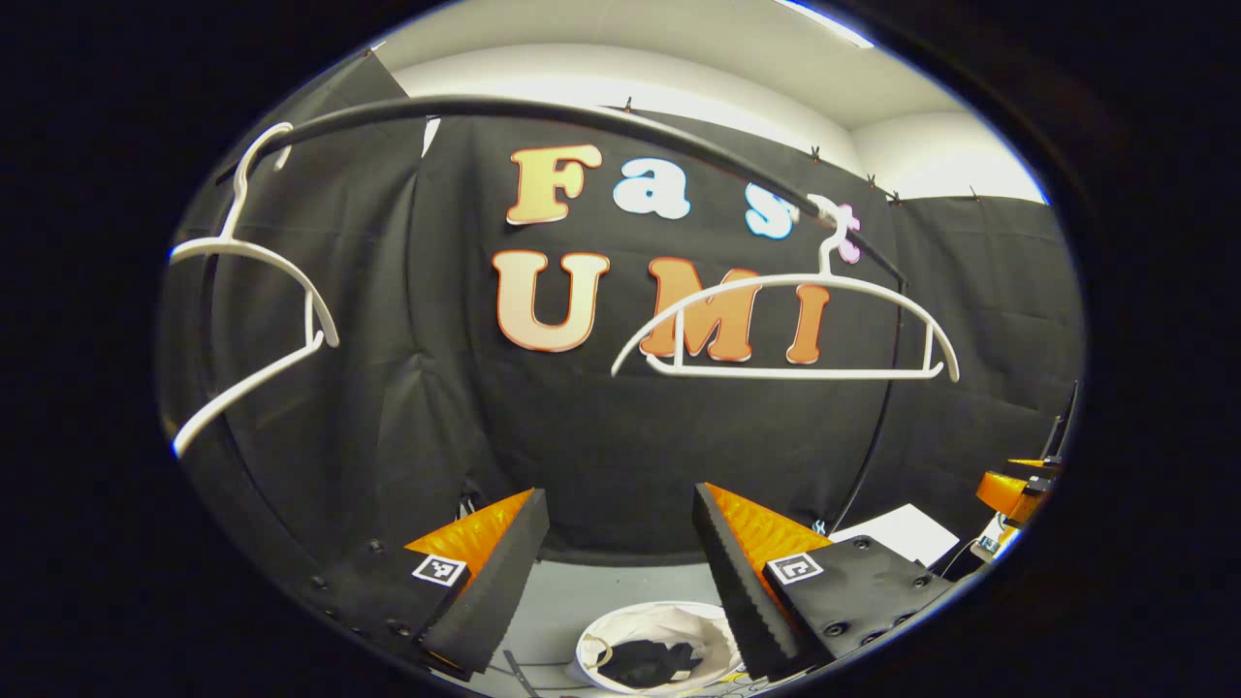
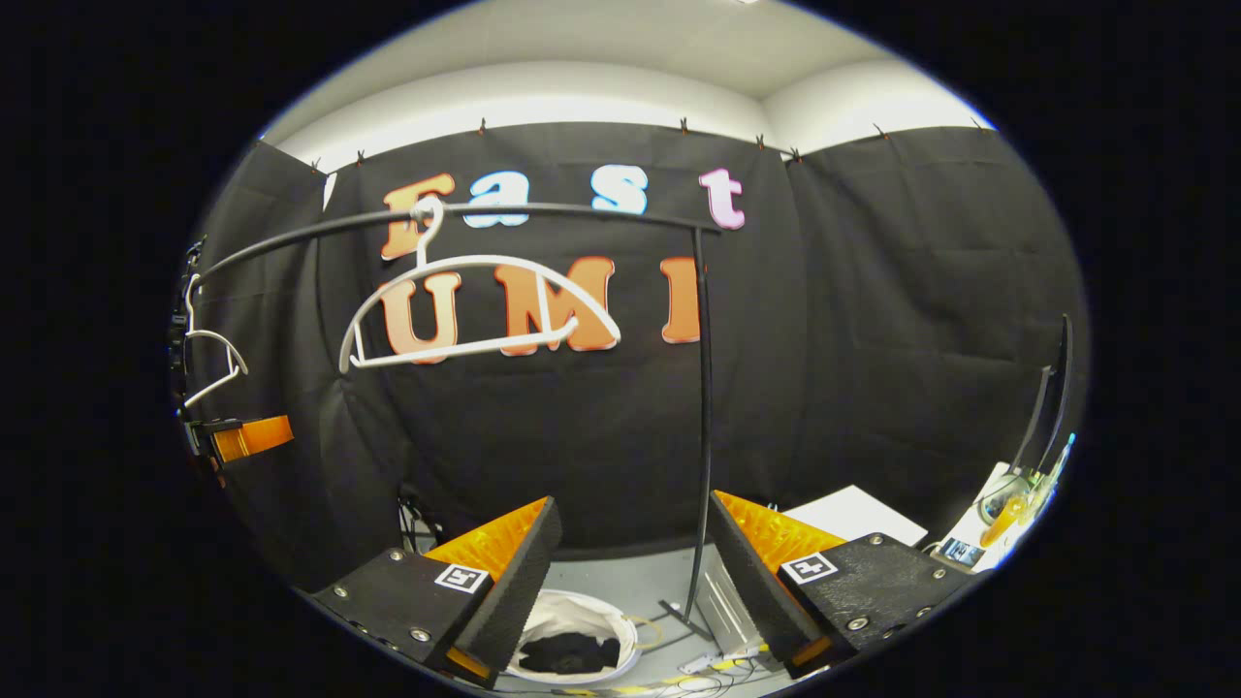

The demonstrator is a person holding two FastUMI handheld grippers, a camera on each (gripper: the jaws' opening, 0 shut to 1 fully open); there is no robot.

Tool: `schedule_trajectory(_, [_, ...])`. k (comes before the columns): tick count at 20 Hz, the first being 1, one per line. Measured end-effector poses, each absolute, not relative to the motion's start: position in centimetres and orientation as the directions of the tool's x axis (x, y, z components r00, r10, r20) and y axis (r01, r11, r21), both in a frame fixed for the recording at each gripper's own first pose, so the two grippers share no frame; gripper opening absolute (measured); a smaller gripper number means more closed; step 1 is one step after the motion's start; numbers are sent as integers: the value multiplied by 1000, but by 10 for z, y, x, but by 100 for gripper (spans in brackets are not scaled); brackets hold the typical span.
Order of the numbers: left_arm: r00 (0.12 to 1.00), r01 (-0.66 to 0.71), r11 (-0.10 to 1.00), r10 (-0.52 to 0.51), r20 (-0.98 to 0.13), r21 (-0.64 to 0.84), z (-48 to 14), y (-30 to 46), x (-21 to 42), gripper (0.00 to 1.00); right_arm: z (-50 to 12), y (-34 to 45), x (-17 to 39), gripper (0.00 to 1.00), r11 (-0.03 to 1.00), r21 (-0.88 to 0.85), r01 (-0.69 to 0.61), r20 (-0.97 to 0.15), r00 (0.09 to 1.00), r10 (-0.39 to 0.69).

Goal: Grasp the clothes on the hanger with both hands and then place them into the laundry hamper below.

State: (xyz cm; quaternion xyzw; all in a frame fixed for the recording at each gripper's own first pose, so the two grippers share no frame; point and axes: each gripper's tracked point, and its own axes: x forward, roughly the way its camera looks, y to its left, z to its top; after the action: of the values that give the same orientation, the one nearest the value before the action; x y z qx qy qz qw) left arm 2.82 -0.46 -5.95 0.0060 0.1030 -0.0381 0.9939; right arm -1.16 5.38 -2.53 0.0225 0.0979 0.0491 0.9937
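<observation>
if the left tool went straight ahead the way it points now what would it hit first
Probably nothing until the black cloth wall. The left tool is open and empty; the white hanger on the rail sits above its line and the laundry hamper lies below. Depth is hard to judge here.

Clothes rail (image 1: 543, 109): black bar, black upright. Two hangers on rail, both white: one at its left end (image 1: 254, 291), one near its right end (image 1: 790, 325). Hamper (image 1: 669, 620) below rail: white fabric, off-white rim. Clothes (image 1: 650, 661) inside hamper: black, plain, no pattern visible. Floor (image 1: 601, 596) under rail: plain grey. Sheet (image 1: 897, 531) on floor right of rail's upright: white. Ceiling strip (image 2: 601, 87) above rail: off-white.
</observation>
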Motion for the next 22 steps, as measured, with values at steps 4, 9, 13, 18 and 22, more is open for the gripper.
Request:
schedule_trajectory(4, [993,56,998,-54,-108,16,-24,4,22,94,-2,60,-9,94,989,85,-120,-110,986,129])
schedule_trajectory(9, [996,65,998,-66,-62,-9,-16,3,25,94,12,58,-10,94,988,94,-122,-55,990,128])
schedule_trajectory(13, [996,67,998,-68,-62,-19,-16,0,30,94,17,56,-10,94,986,102,-128,-45,990,133])
schedule_trajectory(18, [997,57,998,-57,-44,2,-9,1,29,94,15,57,-8,94,985,105,-138,-42,989,143])
schedule_trajectory(22, [998,58,998,-57,-19,22,0,0,27,97,15,57,-7,94,983,117,-144,-39,988,150])
